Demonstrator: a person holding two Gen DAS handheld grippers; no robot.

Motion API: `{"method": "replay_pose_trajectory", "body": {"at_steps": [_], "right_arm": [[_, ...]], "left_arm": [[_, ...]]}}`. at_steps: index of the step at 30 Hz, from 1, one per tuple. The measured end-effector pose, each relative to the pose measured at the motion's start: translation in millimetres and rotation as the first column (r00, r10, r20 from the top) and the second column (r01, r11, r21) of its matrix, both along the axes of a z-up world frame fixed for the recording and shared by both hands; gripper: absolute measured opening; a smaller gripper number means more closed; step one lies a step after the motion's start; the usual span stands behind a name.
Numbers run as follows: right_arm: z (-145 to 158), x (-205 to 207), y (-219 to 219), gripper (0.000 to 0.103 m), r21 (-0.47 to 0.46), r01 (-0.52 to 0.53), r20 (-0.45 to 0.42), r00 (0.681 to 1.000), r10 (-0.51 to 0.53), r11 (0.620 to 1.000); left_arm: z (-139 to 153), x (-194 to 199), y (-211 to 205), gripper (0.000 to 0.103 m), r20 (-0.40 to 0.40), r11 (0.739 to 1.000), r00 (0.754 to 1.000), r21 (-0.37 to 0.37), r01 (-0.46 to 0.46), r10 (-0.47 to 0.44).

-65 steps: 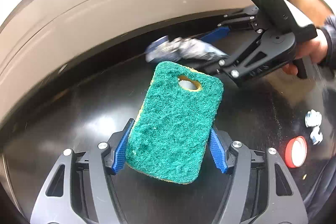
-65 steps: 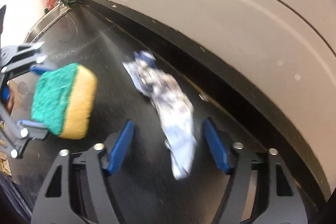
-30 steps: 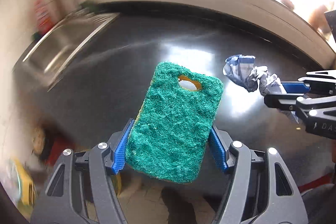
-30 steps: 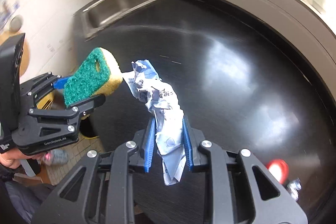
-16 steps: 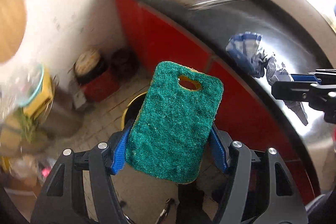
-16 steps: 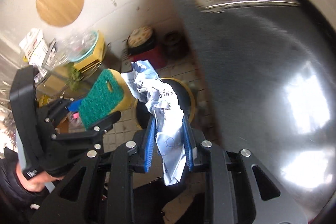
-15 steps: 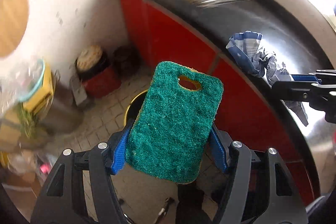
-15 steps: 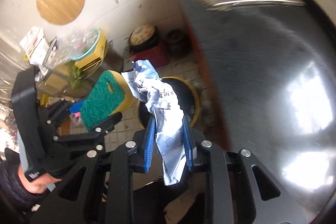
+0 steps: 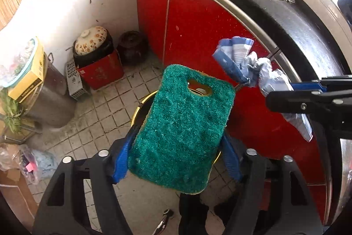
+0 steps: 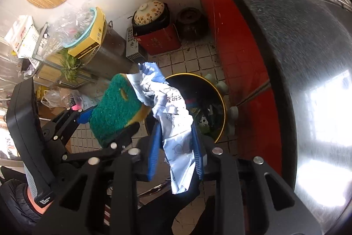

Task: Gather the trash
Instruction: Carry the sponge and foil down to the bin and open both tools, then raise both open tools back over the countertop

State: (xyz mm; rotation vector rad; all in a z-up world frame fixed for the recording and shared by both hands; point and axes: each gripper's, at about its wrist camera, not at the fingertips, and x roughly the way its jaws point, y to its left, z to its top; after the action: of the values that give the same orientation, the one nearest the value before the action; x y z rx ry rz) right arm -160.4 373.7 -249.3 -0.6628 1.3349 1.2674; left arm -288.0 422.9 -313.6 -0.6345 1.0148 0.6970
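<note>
Through the left wrist camera we see our left gripper (image 9: 176,160) clamped on a green sponge (image 9: 182,127), its blue pads pressed against both long edges, the sponge held in the air over the tiled floor (image 9: 103,116). Behind the sponge shows the yellow rim of a bin (image 9: 143,102), which stands beside the red cabinet (image 9: 198,21). At the right our right gripper (image 9: 292,91) pinches a crumpled wrapper (image 9: 253,67) in front of the cabinet. Through the right wrist camera the right gripper (image 10: 176,147) is closed on the wrapper (image 10: 173,116), which hangs directly above the open bin (image 10: 222,102) holding refuse. The left gripper (image 10: 105,122) holds the sponge (image 10: 116,107) at the bin's left edge, touching the wrapper's upper end.
</note>
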Motion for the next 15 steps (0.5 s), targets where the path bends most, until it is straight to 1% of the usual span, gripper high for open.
{"method": "replay_pose_trajectory", "body": {"at_steps": [1,2,5,9,11,13,15], "right_arm": [[-6.0,-0.1,6.5,0.054,-0.009,0.000,-0.002,1.000,0.000,1.000],[-9.7,1.6,8.9,0.064,-0.013,0.001,-0.006,1.000,-0.001,1.000],[-17.3,9.4,9.9,0.064,-0.022,0.007,-0.017,1.000,-0.007,1.000],[-21.6,14.7,7.6,0.064,-0.031,-0.016,-0.009,1.000,0.016,0.999],[-19.5,18.3,5.2,0.068,-0.026,-0.023,-0.008,1.000,0.022,0.999],[-16.3,22.7,3.9,0.068,-0.021,-0.019,-0.008,1.000,0.019,1.000],[-12.5,25.8,4.2,0.069,-0.012,-0.014,-0.011,1.000,0.014,1.000]], "left_arm": [[-3.7,0.1,1.1,0.086,-0.001,1.000,1.000,-0.005,0.001,-0.001],[-10.5,-0.2,3.4,0.088,-0.012,1.000,1.000,-0.009,-0.004,0.004],[-25.0,0.6,7.7,0.088,-0.026,0.999,1.000,-0.045,0.001,-0.002],[-32.5,-0.6,6.8,0.090,-0.019,0.999,1.000,-0.049,-0.008,0.007],[-34.8,-1.9,6.3,0.091,-0.005,0.998,1.000,-0.062,-0.027,0.027],[-36.1,-2.3,5.3,0.091,0.009,0.996,0.999,-0.076,-0.037,0.038],[-36.2,-1.5,4.1,0.091,0.010,0.997,0.999,-0.075,-0.034,0.035]]}}
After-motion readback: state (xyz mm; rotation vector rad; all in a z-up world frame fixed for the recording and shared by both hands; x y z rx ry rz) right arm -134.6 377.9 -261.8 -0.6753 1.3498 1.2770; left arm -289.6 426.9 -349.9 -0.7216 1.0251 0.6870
